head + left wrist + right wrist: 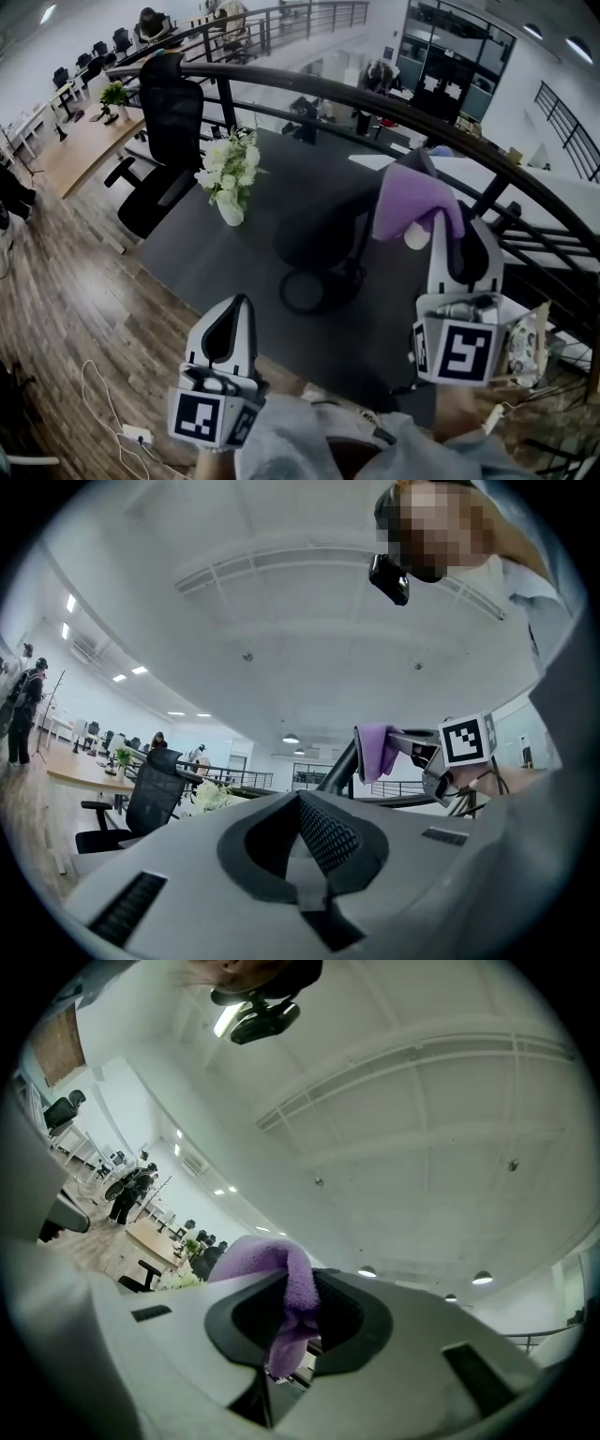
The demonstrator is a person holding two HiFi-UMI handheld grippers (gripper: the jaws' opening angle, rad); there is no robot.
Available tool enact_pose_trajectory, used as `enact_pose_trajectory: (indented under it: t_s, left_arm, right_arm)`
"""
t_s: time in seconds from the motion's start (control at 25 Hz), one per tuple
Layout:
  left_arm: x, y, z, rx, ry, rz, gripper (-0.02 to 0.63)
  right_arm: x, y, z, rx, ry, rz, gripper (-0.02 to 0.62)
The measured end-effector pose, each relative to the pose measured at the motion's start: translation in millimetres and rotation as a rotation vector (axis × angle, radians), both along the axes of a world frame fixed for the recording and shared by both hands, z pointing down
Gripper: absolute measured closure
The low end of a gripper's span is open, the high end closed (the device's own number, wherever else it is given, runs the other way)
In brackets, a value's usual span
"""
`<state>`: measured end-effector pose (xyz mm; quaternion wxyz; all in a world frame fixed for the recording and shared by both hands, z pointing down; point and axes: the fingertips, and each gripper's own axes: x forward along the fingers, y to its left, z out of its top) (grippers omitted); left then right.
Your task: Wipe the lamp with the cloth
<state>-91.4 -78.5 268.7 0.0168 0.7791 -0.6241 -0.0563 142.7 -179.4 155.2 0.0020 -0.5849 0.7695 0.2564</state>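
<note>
**Cloth clamped in the right jaws beside the lamp, left jaws shut on nothing**

The right gripper (457, 246) is raised over the dark surface (211, 267) with its jaws pressed together on a purple cloth (417, 199). In the right gripper view a fold of the cloth bulges above the jaw tips and a tail of it hangs down between them. In the head view the cloth sits bunched at the top of the jaws and drapes towards the left.

The black lamp (319, 234) stands on the surface, near its middle. It has a ring-shaped foot and a thin stem, and its dark upper part lies just left of the cloth. I cannot tell whether cloth and lamp touch.

The left gripper (228, 330) is held low at the near edge of the surface, well apart from the lamp. Its jaws meet tip to tip and grip nothing. Its own view looks across to the cloth and to the marker cube of the right gripper.

A white vase of pale flowers (230, 183) stands on the surface left of the lamp. A black office chair (169, 122) is behind the vase, and a curved dark railing (309, 84) runs past the far side. Grey sleeves (309, 441) show at the bottom edge.
</note>
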Motion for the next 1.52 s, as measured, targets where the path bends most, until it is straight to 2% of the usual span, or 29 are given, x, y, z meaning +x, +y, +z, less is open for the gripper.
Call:
enact_pose_trajectory:
  t_s: [0.16,0.28,0.36,0.56,0.68,0.8,1.12,1.52]
  left_arm:
    - [-2,-14,1,-0.023,0.003,0.012,0.6]
    - [-7,-25,-1,-0.013,0.009,0.038,0.6]
    - [-11,-31,1,-0.035,0.005,0.061,0.6]
    - [-23,-41,8,-0.077,-0.016,0.112,0.6]
    - [-28,-48,7,-0.073,-0.014,0.136,0.6]
    - [-35,-53,-1,-0.027,0.007,0.154,0.598]
    - [-56,-57,8,-0.067,0.013,0.174,0.598]
    - [-73,-57,8,-0.058,0.05,0.206,0.6]
  right_arm:
    - [-10,-6,1,-0.001,0.003,0.001,0.531]
    - [-16,-8,0,0.011,0.022,0.032,0.531]
    - [-20,-7,2,0.008,0.029,0.057,0.531]
    - [-30,-5,14,-0.031,0.039,0.102,0.531]
    - [-36,-6,22,-0.054,0.041,0.12,0.531]
    - [-45,-6,31,-0.076,0.049,0.135,0.531]
    - [-72,-7,57,-0.136,0.081,0.145,0.531]
    - [-118,-4,87,-0.169,0.21,0.146,0.531]
